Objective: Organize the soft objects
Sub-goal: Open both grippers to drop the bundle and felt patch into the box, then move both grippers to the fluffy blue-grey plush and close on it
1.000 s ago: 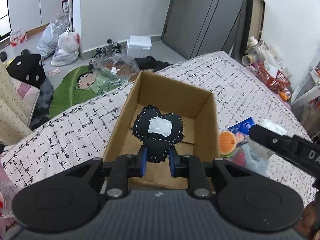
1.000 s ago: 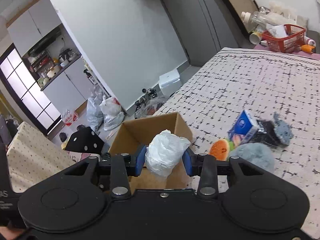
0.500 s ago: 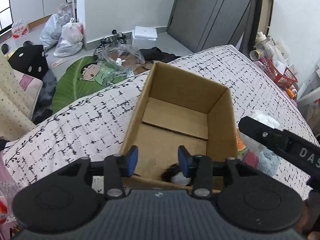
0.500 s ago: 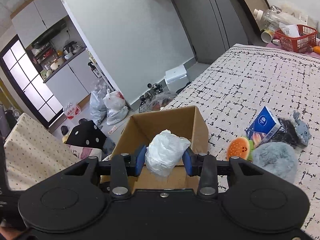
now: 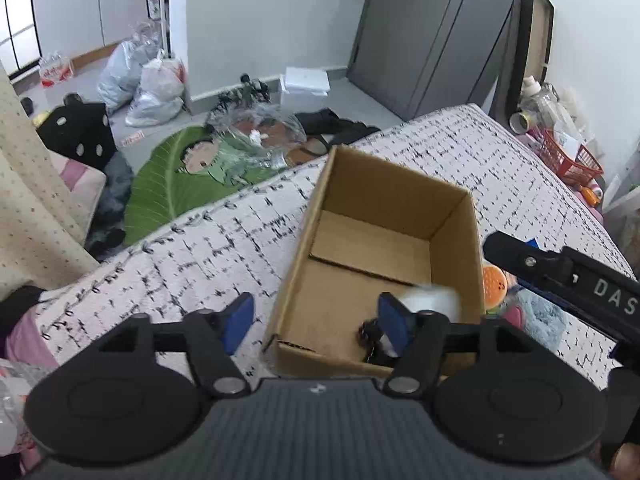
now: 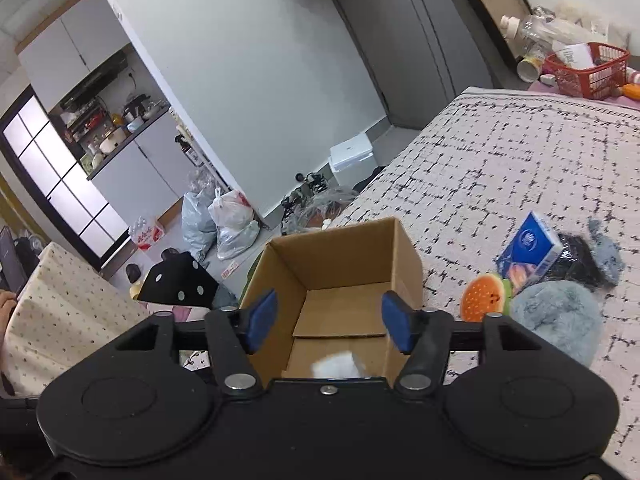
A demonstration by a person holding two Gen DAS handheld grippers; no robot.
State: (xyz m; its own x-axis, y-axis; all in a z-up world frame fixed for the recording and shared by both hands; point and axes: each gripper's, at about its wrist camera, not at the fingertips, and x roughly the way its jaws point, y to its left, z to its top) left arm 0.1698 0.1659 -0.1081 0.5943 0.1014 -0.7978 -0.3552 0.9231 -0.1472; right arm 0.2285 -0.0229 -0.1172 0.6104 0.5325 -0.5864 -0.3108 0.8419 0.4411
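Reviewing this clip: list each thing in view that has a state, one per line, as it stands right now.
left gripper: open, empty
right gripper: open, empty, above the box
cardboard box: open-topped, upright on the bed
white soft bundle: blurred, inside the box
black plush: lying in the box
blue tissue pack: on the bed, outside the box
grey fluffy item: on the bed, outside the box

You have the cardboard box on the bed, white bundle inside, plush toys right of it.
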